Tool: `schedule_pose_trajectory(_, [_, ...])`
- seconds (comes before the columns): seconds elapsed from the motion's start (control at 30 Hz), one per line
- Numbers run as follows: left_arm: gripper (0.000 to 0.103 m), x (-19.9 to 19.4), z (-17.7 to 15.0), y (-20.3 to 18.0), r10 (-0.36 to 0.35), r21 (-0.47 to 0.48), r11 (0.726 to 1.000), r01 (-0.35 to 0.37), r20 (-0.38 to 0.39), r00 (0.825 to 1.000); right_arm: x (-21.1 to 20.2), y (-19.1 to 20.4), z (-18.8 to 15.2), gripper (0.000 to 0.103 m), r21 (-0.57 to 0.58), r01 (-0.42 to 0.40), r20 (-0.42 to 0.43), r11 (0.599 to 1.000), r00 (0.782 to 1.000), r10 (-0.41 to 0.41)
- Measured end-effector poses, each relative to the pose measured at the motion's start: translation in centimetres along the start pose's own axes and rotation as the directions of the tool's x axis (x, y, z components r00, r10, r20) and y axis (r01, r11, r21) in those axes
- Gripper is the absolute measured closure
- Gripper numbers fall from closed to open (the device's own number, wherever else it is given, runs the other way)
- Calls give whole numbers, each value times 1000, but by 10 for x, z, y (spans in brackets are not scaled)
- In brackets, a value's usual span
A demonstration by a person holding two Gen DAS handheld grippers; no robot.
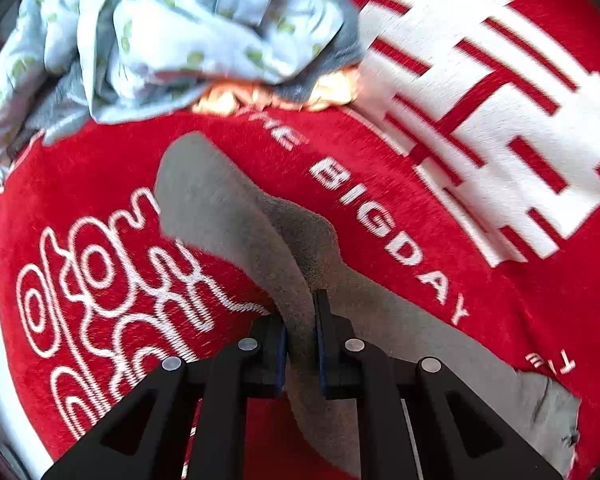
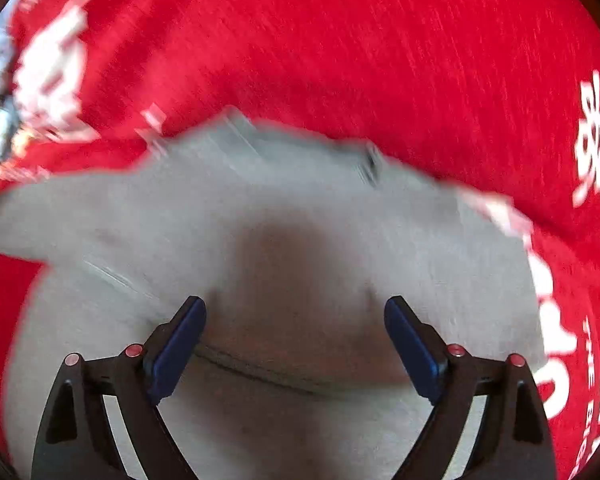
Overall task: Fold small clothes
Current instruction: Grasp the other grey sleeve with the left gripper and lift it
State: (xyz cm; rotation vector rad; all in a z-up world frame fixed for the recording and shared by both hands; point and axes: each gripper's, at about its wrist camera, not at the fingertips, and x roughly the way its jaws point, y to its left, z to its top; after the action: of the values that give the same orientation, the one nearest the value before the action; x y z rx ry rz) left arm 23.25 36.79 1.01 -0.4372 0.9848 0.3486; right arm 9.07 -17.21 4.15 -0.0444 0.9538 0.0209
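A small grey garment (image 1: 228, 216) lies on a red cloth with white lettering (image 1: 400, 200). My left gripper (image 1: 300, 320) is shut on a fold of the grey garment and holds it raised off the cloth. In the right wrist view the same grey garment (image 2: 300, 216) spreads wide and flat below my right gripper (image 2: 296, 316), which is open and empty just above it. The right wrist view is blurred.
A crumpled pile of pale blue patterned clothes (image 1: 160, 28) lies at the far left of the red cloth, with something orange (image 1: 260, 96) under its edge. The red cloth (image 2: 380, 40) fills the rest of the right wrist view.
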Motion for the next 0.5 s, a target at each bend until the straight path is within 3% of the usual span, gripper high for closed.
schedule_pose_trajectory(0.1, [91, -14, 10, -26, -32, 17, 999, 32, 26, 999, 18, 55, 26, 10, -157, -91, -78, 983, 994, 80])
schedule_pose_trajectory(0.2, [91, -32, 12, -32, -66, 43, 997, 64, 51, 996, 51, 100, 44, 10, -265, -105, -137, 958, 988, 71])
schedule_pose_trajectory(0.27, [91, -42, 13, -35, -84, 59, 995, 80, 68, 994, 75, 113, 52, 10, -271, -104, -170, 957, 984, 59])
schedule_pose_trajectory(0.37, [91, -54, 9, -42, -103, 88, 992, 95, 83, 991, 124, 116, 60, 10, -171, -96, -278, 980, 959, 46])
schedule_pose_trajectory(0.4, [91, -56, 6, -46, -101, 102, 991, 92, 90, 991, 132, 115, 62, 3, -140, -93, -276, 986, 960, 51])
schedule_pose_trajectory(0.5, [91, -64, -1, -59, -96, 153, 985, 79, 110, 989, 136, 122, 71, 5, -169, -41, -260, 985, 966, -4])
